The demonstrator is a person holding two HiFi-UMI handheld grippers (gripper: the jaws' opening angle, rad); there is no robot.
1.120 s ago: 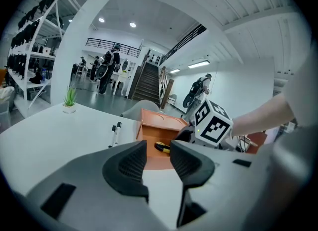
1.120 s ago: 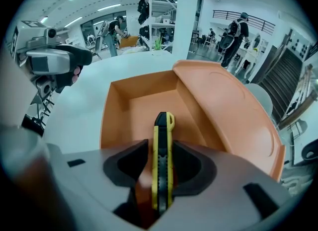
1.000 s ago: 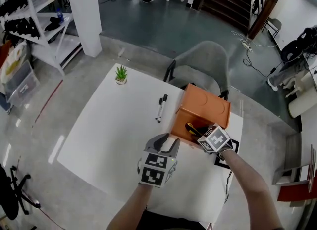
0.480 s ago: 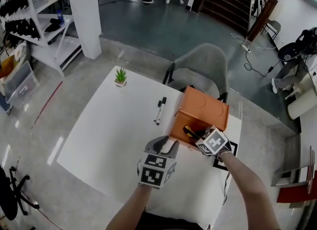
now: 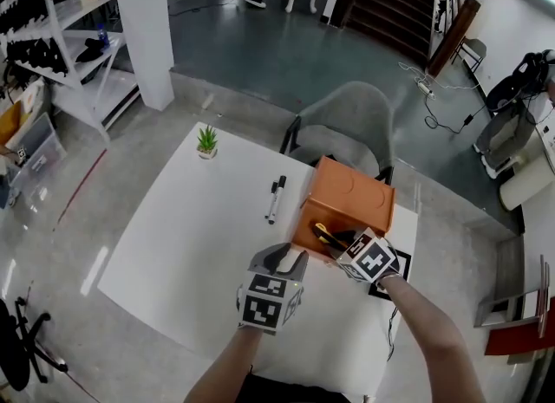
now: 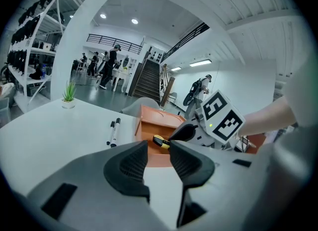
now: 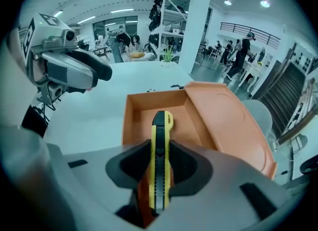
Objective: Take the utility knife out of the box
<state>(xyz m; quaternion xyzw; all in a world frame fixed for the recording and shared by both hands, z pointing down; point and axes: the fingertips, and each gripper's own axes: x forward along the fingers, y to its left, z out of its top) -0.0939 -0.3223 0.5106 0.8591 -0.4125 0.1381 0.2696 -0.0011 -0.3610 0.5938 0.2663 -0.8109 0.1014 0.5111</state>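
An orange box point(image 5: 305, 238) is set on the white worktop point(image 5: 191, 228). Its lid point(image 5: 351, 195) is swung open toward the grey chair point(image 5: 342, 128).

The yellow and black utility knife point(image 7: 160, 150) is gripped by the right claw point(image 7: 160, 168). It is pinched from both sides by the dark pads point(image 7: 186, 165), and the jaws have just been closing on it. The knife is pointed away from the claw, and its far end is seen over the inside of the box. From the head view, the knife is seen at the open top of the box, just in front of the right claw.

The left claw point(image 6: 158, 150) is held open, and nothing is caught between its jaws. It is held low over the worktop, just beside the front of the box.

Two markers point(image 5: 274, 198) are laid side by side on the worktop, near the left side of the box. A small green plant point(image 5: 206, 141) in a pot is placed at the far corner, well apart from everything else.
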